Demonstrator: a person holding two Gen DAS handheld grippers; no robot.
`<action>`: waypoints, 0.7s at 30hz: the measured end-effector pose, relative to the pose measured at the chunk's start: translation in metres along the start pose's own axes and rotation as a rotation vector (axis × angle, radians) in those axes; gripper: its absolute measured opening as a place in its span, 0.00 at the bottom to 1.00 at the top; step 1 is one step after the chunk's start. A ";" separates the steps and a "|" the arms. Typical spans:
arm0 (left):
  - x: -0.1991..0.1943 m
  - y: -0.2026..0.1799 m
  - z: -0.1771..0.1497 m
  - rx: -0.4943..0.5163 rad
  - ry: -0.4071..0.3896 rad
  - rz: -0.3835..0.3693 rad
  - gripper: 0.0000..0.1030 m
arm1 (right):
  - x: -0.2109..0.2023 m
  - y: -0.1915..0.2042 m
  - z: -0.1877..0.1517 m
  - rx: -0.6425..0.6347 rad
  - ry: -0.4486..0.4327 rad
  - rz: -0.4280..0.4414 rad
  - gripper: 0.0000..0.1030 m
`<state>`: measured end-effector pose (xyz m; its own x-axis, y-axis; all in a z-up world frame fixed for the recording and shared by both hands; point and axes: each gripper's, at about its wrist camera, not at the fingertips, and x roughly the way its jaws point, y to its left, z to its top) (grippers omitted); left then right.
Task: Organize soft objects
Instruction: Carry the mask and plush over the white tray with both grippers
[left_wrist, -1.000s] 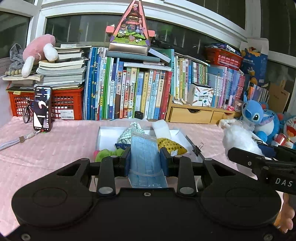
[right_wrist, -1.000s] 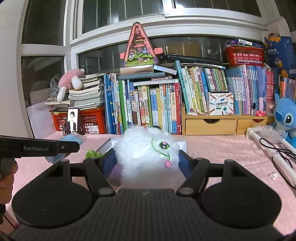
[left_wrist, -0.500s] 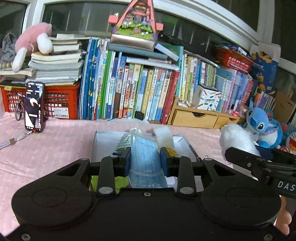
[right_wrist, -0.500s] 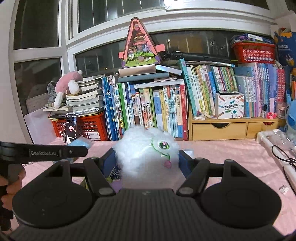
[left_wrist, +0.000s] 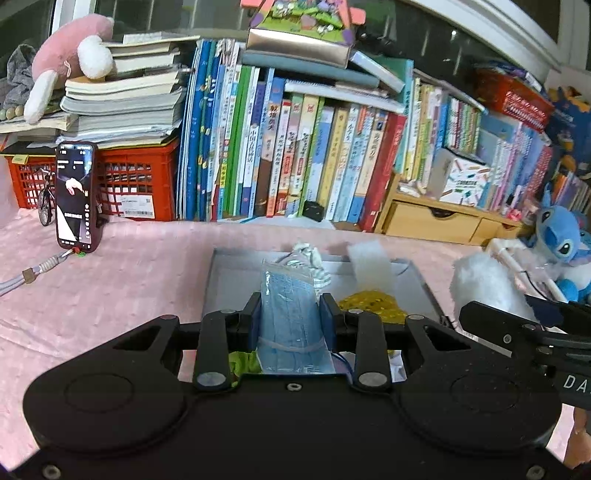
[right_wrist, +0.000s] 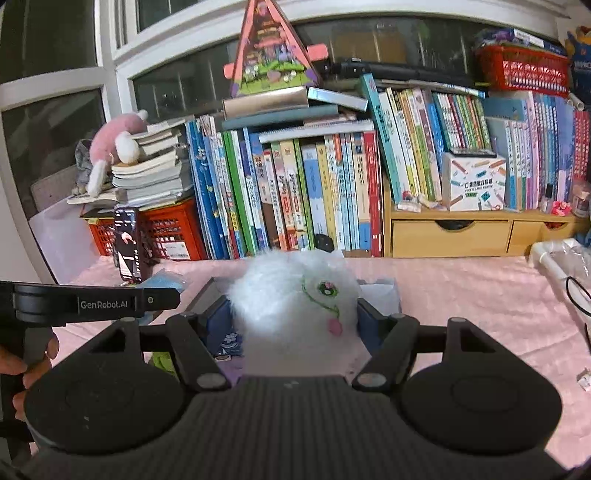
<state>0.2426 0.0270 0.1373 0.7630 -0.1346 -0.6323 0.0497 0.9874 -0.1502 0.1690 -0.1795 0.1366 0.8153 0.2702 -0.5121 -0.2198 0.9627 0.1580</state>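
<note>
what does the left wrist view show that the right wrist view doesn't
Left wrist only: the blue face mask clamped in the left hand-held gripper, the yellow item in the white box, and the blue stuffed toy. Right wrist only: the embroidered face of the white fluffy toy held by the right hand-held gripper. Both: the phone and the red crate.

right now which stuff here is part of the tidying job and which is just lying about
Part of the job:
- packet of blue masks, clamped in the left gripper
- white fluffy toy, clamped in the right gripper
- white box
- yellow spotted item inside it

Lying about:
- phone
- red crate
- books
- blue plush
</note>
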 end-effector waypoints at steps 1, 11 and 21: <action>0.003 0.000 0.001 0.000 0.006 0.004 0.29 | 0.005 0.000 0.001 0.003 0.010 0.000 0.70; 0.043 0.003 0.012 0.027 0.114 0.035 0.30 | 0.043 0.003 0.008 0.008 0.098 0.000 0.70; 0.082 0.013 0.022 -0.005 0.206 0.042 0.30 | 0.089 0.011 0.013 0.008 0.205 0.002 0.70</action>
<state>0.3199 0.0303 0.1007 0.6165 -0.1082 -0.7799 0.0176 0.9922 -0.1238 0.2461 -0.1453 0.1032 0.6885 0.2705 -0.6730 -0.2160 0.9622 0.1657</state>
